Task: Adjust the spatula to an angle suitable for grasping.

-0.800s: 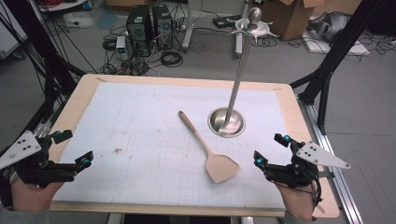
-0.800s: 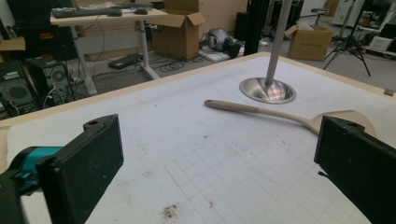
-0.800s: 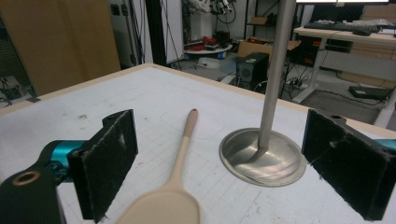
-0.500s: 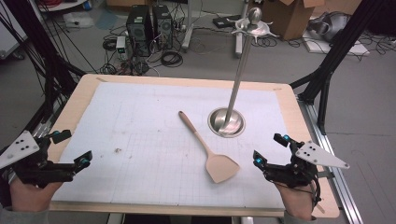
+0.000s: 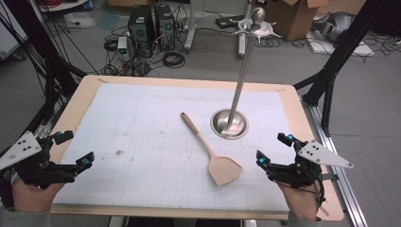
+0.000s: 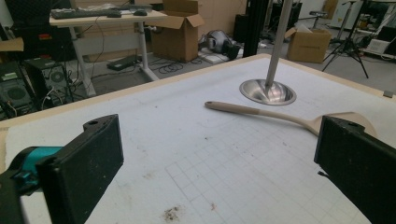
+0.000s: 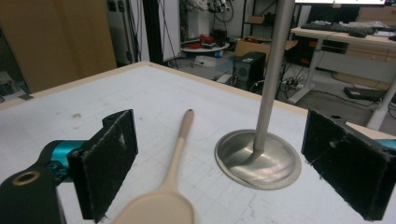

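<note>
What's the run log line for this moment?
left gripper: open, empty | right gripper: open, empty | wooden spatula: flat on mat, untouched | metal stand: upright beside spatula

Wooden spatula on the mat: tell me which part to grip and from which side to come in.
Grip the wooden spatula on its slim handle, about midway, probably with the right gripper, which is open and nearer. Come down from above with the jaws straddling the handle crosswise. It lies flat and diagonal on the white mat, so a side approach would likely only push it. The blade is broad and flat, and the stand base crowds the handle's right side.
</note>
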{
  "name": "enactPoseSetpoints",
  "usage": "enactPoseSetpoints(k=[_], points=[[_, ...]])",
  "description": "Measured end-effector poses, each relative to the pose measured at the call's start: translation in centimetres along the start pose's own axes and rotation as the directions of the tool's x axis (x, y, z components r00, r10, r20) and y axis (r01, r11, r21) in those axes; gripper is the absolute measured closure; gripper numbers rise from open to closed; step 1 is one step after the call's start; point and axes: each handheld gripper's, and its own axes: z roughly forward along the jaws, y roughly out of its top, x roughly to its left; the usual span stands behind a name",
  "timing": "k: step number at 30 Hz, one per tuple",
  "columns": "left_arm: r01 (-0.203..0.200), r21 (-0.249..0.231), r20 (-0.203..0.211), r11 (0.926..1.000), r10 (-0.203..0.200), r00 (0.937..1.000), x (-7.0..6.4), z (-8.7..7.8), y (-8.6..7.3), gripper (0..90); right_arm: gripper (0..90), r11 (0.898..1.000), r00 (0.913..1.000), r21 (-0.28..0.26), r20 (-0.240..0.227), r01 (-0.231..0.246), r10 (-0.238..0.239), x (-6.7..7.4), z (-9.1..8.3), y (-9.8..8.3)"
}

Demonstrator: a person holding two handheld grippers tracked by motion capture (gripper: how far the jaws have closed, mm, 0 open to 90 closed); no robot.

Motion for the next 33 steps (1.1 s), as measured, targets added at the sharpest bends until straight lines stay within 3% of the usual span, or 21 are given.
enactPoseSetpoints(k=[10, 33], points=[[-0.003, -0.007, -0.009, 1.0, 0.003, 1.0, -0.3, -0.7, 0.0, 1.7, 9.6, 0.999, 0.9992, 0.026, -0.026, 0.03, -0.03, 0.4, 1.8, 0.4], [-0.007, 0.016, -0.022, 0.9998, 0.007, 0.9997, -0.2, -0.7, -0.5, 1.7, 9.6, 0.996, 0.9939, 0.068, -0.101, 0.049, -0.042, 1.2, 5.4, 1.0]])
